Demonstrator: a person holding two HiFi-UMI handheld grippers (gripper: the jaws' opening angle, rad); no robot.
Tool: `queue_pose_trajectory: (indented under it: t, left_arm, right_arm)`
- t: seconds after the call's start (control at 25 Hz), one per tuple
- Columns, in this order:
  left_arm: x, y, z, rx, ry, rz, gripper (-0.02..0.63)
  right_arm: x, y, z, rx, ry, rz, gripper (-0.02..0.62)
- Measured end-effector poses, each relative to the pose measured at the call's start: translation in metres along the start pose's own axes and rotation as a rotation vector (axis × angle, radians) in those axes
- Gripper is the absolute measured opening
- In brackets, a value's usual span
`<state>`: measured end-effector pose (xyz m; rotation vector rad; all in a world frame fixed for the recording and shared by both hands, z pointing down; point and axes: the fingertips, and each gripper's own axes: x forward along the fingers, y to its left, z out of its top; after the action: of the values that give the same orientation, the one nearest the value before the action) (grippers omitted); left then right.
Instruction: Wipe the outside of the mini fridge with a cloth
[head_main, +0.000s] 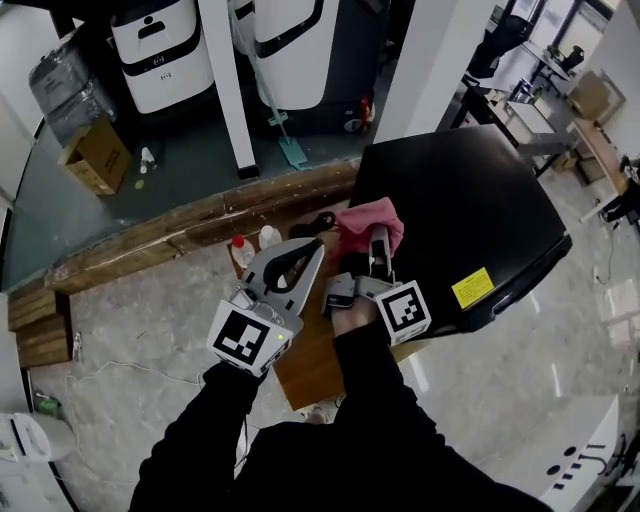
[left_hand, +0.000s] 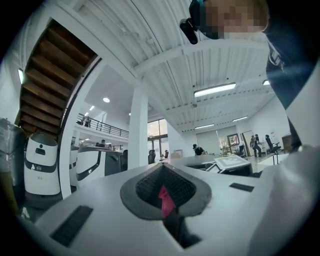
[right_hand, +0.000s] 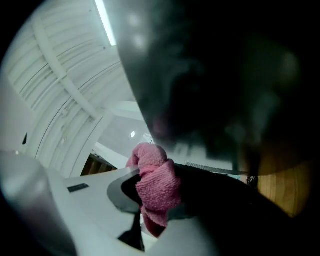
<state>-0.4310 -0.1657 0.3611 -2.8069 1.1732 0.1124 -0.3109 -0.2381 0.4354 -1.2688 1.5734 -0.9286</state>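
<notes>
The black mini fridge (head_main: 470, 220) fills the right of the head view, a yellow label (head_main: 472, 288) on its near edge. A pink cloth (head_main: 366, 224) is pressed to the fridge's left side, and my right gripper (head_main: 378, 240) is shut on it. In the right gripper view the bunched cloth (right_hand: 156, 185) sits between the jaws of that gripper (right_hand: 150, 200), close against the dark fridge wall (right_hand: 210, 75). My left gripper (head_main: 305, 250) hangs just left of the cloth, jaws together and empty. In its own view the left gripper (left_hand: 165, 195) points up at the ceiling, with a pink sliver in the gap.
The fridge stands on a low wooden board (head_main: 310, 365). Two small bottles (head_main: 240, 250) stand by the board's far corner. A long wooden beam (head_main: 200, 225) crosses the floor behind. A cardboard box (head_main: 98, 155), a white pillar (head_main: 230, 80) and white machines (head_main: 160, 50) stand farther back.
</notes>
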Motion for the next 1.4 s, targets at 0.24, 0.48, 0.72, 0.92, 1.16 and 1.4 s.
queue_pose_trajectory:
  t: [0.24, 0.48, 0.72, 0.92, 1.16, 1.4]
  left_arm:
    - [0.010, 0.001, -0.023, -0.007, 0.043, -0.028, 0.006]
    - [0.026, 0.000, -0.044, -0.039, 0.069, -0.059, 0.006]
    - [0.027, 0.003, -0.094, -0.064, 0.113, -0.076, 0.006]
    - [0.034, 0.004, -0.128, -0.083, 0.168, -0.075, 0.006]
    - [0.038, 0.003, -0.182, -0.111, 0.246, -0.079, 0.006]
    - [0.041, 0.007, -0.221, -0.139, 0.316, -0.075, 0.006]
  right_arm:
    - [0.011, -0.032, 0.008, 0.134, -0.070, -0.051, 0.084]
    - [0.017, -0.047, 0.004, 0.212, -0.081, -0.024, 0.089]
    - [0.014, -0.089, -0.011, 0.210, -0.073, -0.075, 0.100]
    - [0.014, -0.121, -0.021, 0.204, -0.052, -0.142, 0.100]
    - [0.008, -0.183, -0.043, 0.214, -0.027, -0.207, 0.097]
    - [0.005, -0.229, -0.062, 0.224, -0.019, -0.251, 0.096]
